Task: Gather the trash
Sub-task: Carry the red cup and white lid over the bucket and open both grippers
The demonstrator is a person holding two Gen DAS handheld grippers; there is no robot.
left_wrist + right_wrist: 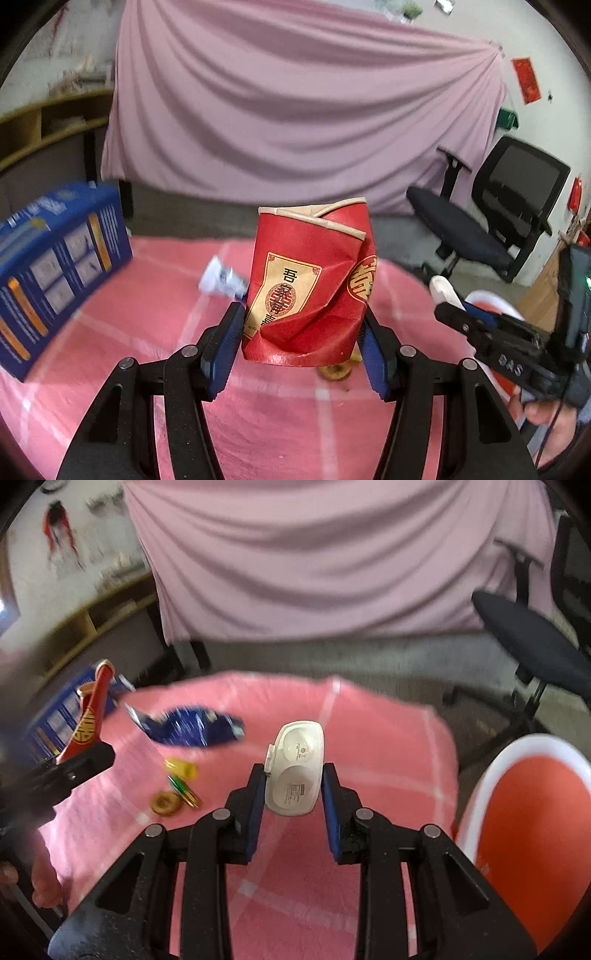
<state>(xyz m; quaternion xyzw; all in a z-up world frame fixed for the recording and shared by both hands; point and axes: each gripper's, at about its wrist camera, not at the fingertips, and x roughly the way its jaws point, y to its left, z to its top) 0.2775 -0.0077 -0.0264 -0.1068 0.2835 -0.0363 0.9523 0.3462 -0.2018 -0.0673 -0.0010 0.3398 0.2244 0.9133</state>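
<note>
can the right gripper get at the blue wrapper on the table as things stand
Probably not yet: the right gripper already holds a white case between its pads. The blue wrapper lies in the open on the pink cloth, nothing over it.

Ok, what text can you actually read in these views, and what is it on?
"吾", above a round "囍" sign: cream label on the crushed red cup in the left claw.
"BAS", as far as it reads: body of the right claw.
Blue box: print too blurred to read.
White case: print too small to read.
Red wall paper: unreadable.
</note>
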